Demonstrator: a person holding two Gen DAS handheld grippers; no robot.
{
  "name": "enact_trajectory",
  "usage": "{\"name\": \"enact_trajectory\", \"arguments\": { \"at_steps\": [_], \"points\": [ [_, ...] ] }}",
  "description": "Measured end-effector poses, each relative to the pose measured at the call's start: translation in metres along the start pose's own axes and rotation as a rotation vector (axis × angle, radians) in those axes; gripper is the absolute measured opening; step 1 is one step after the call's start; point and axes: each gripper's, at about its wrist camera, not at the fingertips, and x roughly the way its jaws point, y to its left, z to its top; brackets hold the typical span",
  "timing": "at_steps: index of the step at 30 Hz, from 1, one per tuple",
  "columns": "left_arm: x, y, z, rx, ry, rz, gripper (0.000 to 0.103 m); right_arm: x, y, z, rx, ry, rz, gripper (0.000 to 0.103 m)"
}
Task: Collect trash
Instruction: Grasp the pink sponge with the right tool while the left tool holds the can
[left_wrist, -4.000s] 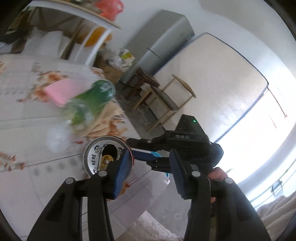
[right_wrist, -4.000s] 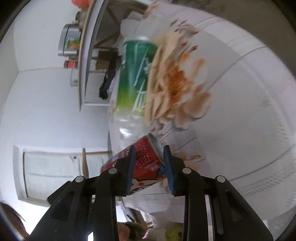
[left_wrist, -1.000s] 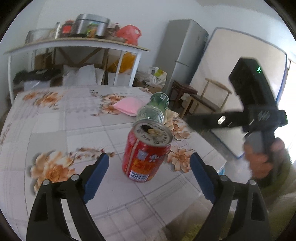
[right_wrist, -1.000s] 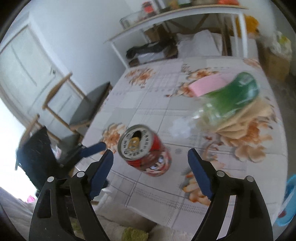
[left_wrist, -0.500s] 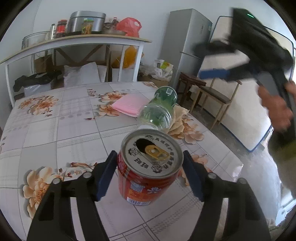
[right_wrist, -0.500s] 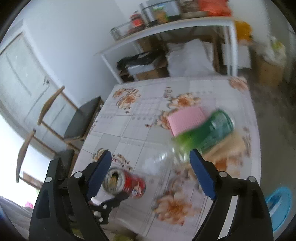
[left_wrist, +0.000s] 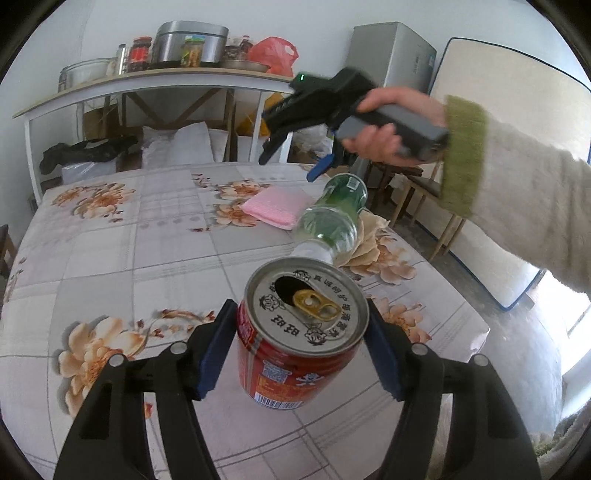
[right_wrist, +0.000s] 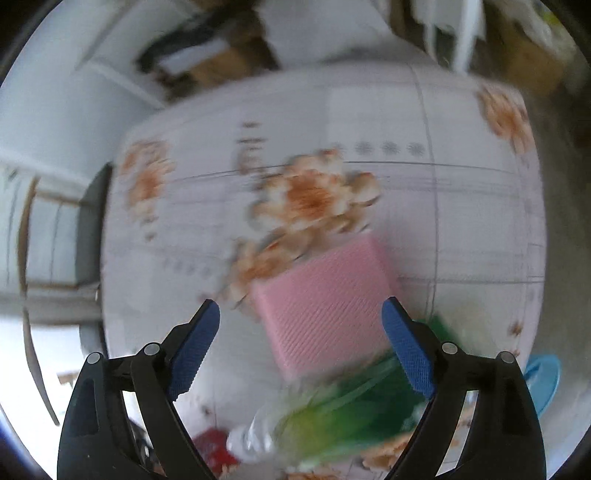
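A red drink can (left_wrist: 301, 343), opened on top, stands upright on the flowered tablecloth (left_wrist: 110, 243). My left gripper (left_wrist: 301, 349) is shut on it, blue pads against both sides. A clear plastic bottle with a green label (left_wrist: 332, 218) lies on its side behind the can; it shows blurred in the right wrist view (right_wrist: 332, 417). My right gripper (right_wrist: 301, 354) is open and empty above the table, over a pink cloth (right_wrist: 325, 306). In the left wrist view the right gripper (left_wrist: 317, 110) hangs high above the bottle and the pink cloth (left_wrist: 275, 208).
A white shelf table (left_wrist: 147, 85) with pots and jars stands behind the table. A grey fridge (left_wrist: 391, 55), a leaning mattress (left_wrist: 498, 147) and wooden chairs (left_wrist: 417, 184) are at the right. A blue bin (right_wrist: 543, 380) sits on the floor beyond the table's edge.
My left gripper has closed from wide open onto the red can. My right gripper has lifted away from the can and swung over the pink cloth and bottle.
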Motion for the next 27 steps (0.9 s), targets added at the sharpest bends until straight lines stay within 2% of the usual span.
{"name": "enact_trajectory", "arguments": {
  "at_steps": [2, 7, 12, 14, 18, 27],
  "points": [
    [-0.003, 0.003, -0.002, -0.005, 0.0, 0.01, 0.065, 0.013, -0.004, 0.009, 0.023, 0.024, -0.04, 0.085],
    [-0.012, 0.011, -0.005, -0.022, 0.002, 0.033, 0.065, 0.04, -0.017, 0.014, 0.113, 0.092, -0.06, 0.085],
    [-0.021, 0.017, -0.01, -0.034, -0.004, 0.064, 0.065, 0.049, -0.006, 0.002, 0.153, 0.124, 0.08, 0.085],
    [-0.023, 0.02, -0.011, -0.045, -0.007, 0.07, 0.065, 0.053, 0.005, -0.005, 0.143, 0.133, 0.101, 0.085],
    [-0.03, 0.026, -0.014, -0.061, -0.01, 0.099, 0.065, 0.06, 0.034, -0.017, 0.106, 0.15, 0.144, 0.085],
    [-0.045, 0.037, -0.022, -0.103, -0.018, 0.159, 0.065, 0.078, 0.118, -0.054, 0.009, 0.263, 0.337, 0.085]
  ]
}}
